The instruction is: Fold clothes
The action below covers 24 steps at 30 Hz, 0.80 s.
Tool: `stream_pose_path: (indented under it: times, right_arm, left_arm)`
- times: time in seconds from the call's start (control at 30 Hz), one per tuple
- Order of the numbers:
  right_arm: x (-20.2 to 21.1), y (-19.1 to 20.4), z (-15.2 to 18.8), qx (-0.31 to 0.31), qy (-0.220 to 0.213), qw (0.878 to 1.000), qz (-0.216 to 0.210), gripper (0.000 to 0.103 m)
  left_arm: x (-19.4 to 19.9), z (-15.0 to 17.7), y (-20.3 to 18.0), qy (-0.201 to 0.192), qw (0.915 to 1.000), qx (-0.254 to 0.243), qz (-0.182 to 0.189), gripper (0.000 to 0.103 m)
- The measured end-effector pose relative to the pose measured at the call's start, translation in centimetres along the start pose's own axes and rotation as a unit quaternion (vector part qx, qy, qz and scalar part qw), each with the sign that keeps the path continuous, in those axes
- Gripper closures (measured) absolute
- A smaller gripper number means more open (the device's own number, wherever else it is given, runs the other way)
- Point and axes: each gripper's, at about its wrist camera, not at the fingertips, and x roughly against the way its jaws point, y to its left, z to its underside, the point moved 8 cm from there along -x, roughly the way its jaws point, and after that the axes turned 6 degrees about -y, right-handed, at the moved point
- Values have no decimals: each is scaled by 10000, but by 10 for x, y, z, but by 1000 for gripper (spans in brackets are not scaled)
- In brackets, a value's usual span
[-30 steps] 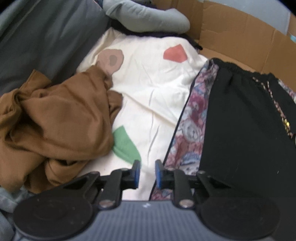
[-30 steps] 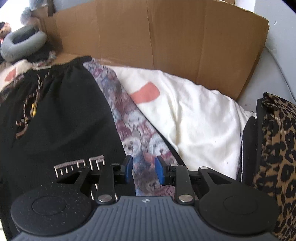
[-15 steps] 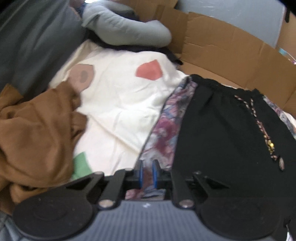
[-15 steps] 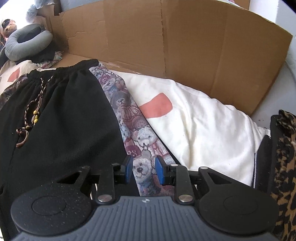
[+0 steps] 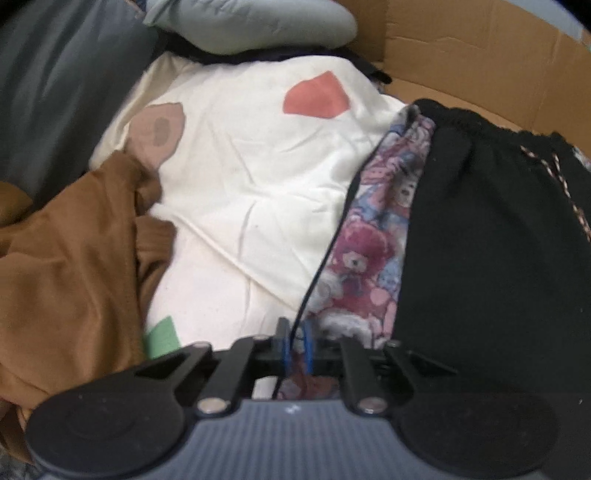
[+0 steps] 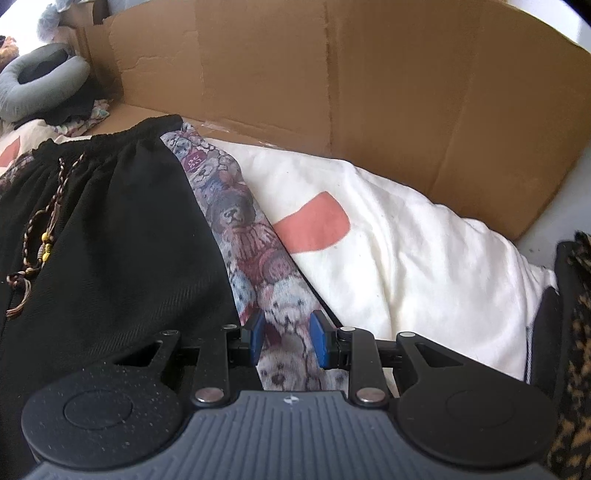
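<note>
Black drawstring shorts (image 5: 498,258) lie flat on a teddy-bear print cloth (image 5: 369,258), which rests on a cream quilt (image 5: 251,177). My left gripper (image 5: 296,345) is shut on the dark-trimmed left edge of the teddy-bear cloth, near its lower end. In the right wrist view the shorts (image 6: 110,240) fill the left side, with a braided beaded cord (image 6: 44,236) on them. The teddy-bear cloth (image 6: 251,240) shows as a strip beside them. My right gripper (image 6: 286,339) hangs open just over that strip, its blue pads (image 6: 255,338) apart.
A crumpled brown garment (image 5: 74,266) lies on the quilt at the left. A grey neck pillow (image 5: 251,22) sits at the back. A cardboard wall (image 6: 332,92) stands behind the clothes. A leopard-print garment (image 6: 576,332) lies at the far right.
My left gripper went from open to shut, closing on the edge of the teddy-bear cloth. The right gripper stayed open and moved further along the strip.
</note>
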Motion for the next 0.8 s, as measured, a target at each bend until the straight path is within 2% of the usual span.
stream_pose_path:
  times: [0.17,0.3,0.47,0.6,0.8]
  right_arm:
    - [-7,8,-16,63,-136,9999,26,70]
    - [-5,19,-29,68,-297,9994,-148,70]
    - [-13,36,-34,193,-233,9991,-290,70]
    - [-29,40,-42,63,-156,9994,-310,75]
    - [-45,48,-62,43,-173,9993,-322,77]
  left_arm:
    - [13,-15,-3,-347,9989,225,241,92]
    - [17,-28,-19,-641,9960,226,577,92]
    - [-7,-36,-32,-416,9975,195,543,92]
    - [-24,-42,-40,-246,9985,146,470,93]
    - [-28,-48,-40,-247,9990,105,347,93]
